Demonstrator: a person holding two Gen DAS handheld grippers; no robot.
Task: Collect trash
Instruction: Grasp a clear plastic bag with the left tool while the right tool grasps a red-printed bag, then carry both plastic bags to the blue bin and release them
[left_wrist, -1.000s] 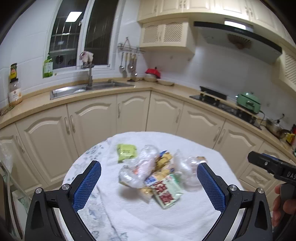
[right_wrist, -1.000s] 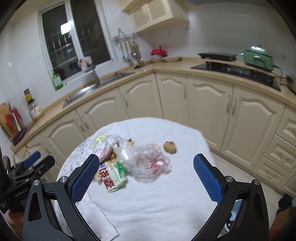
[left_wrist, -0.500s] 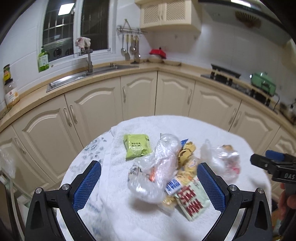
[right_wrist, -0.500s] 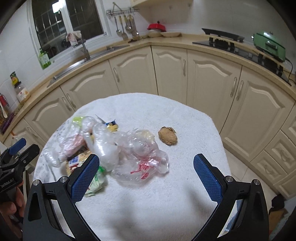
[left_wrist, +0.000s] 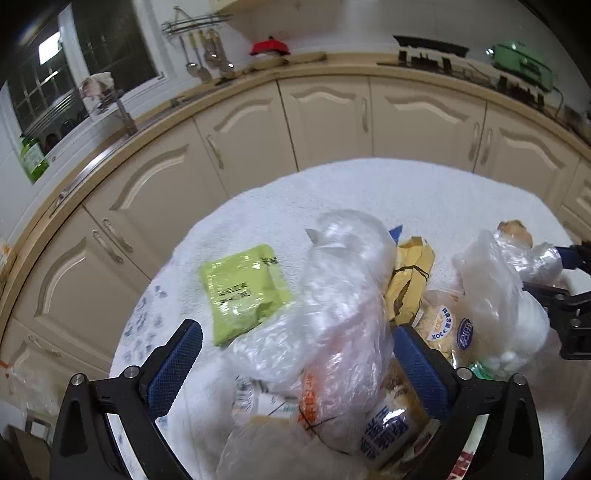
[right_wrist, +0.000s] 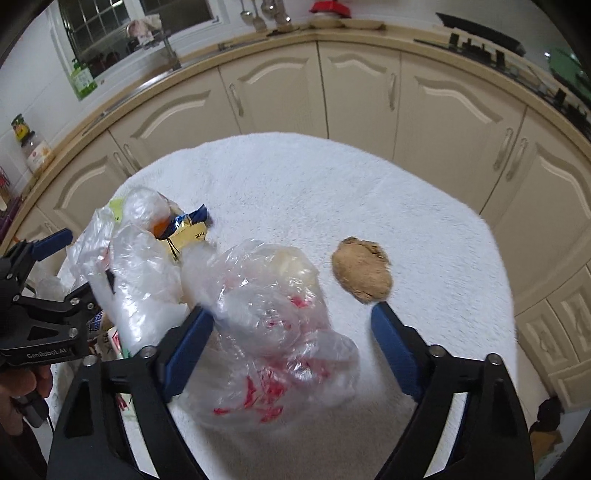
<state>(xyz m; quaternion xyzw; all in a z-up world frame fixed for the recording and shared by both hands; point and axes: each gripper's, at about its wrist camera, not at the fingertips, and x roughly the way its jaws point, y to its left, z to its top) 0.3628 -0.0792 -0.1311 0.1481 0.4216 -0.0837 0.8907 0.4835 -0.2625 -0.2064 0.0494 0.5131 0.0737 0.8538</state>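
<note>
Two grippers straddle separate crumpled bags on the towel-covered table (right_wrist: 424, 206), jaws just narrowing, not yet pinching. Left gripper (left_wrist: 295, 363) brackets a clear bag (left_wrist: 343, 295); right gripper (right_wrist: 293, 341) a red-printed bag (right_wrist: 269, 332). Both look light, limp and slippery; bunched folds should hold best.

A heap of plastic bags (left_wrist: 332, 295) and wrappers (left_wrist: 408, 280) is lying on the towel-covered table (right_wrist: 369, 192), with a flat packet (left_wrist: 242, 291) lying just left of it and a crumpled lump (right_wrist: 362, 269) sitting apart to its right. Cabinets (right_wrist: 280, 88) are standing behind the table.
</note>
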